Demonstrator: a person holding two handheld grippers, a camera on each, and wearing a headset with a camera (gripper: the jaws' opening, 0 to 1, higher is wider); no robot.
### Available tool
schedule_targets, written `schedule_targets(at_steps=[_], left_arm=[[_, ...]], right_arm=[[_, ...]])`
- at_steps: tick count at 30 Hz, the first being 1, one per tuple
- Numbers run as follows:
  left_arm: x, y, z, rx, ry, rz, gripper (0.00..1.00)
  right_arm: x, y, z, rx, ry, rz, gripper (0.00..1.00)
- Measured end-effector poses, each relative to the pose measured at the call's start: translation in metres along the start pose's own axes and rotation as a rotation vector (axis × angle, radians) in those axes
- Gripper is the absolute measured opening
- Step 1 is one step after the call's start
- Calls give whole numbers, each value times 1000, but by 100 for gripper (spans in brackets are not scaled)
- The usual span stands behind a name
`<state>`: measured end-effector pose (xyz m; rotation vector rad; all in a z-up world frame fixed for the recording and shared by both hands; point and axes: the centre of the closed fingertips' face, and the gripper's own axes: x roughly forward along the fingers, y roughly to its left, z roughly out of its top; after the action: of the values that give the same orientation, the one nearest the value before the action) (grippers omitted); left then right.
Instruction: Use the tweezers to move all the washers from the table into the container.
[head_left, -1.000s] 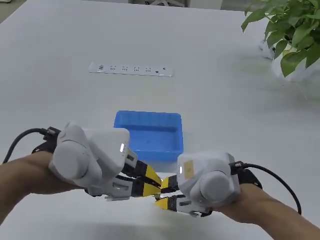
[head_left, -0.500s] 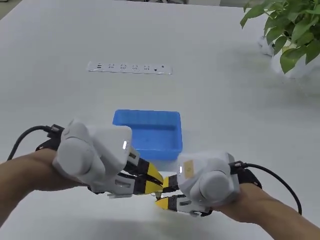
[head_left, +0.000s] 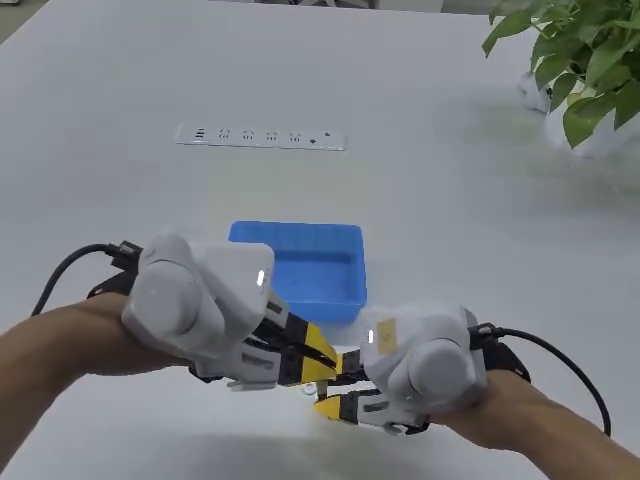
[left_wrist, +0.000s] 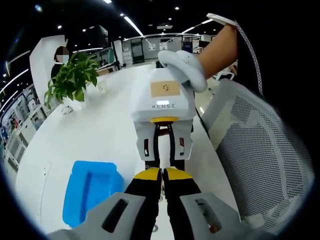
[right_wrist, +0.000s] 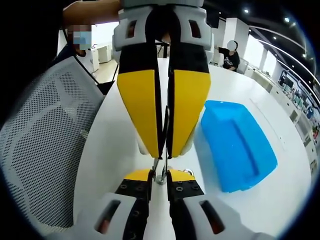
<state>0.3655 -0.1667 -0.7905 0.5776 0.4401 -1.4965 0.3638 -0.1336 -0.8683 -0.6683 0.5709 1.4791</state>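
Tweezers lay left-right between nose-to-nose grippers; left gripper and right gripper both pinched them, jaws near closed; container just beyond.

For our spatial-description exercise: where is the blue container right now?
In the head view, the blue container sits on the table just beyond the left gripper and right gripper, with the power strip farther back.

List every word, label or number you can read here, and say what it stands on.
"KENSE" (first letter unsure): on the white body of the right gripper, in the left gripper view.
Tan sticker above it: mark too small to read.
White power strip: markings too small to read.
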Motion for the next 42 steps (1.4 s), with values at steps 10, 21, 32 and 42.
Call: schedule_targets(at_steps=[10,21,32,42], left_arm=[[2,-1,2,-11,-16,0,6],[2,-1,2,-16,-14,0,6],[-4,-1,6,-7,-9,-2,6],[-17,6,19,-13,-27,6,6]], right_arm=[[0,0,0,14,-1,2,11],[-1,0,0,25,0,1,10],[-6,0,4,19,0,-1,10],[-17,-9,20,-3,-16,-22,10]])
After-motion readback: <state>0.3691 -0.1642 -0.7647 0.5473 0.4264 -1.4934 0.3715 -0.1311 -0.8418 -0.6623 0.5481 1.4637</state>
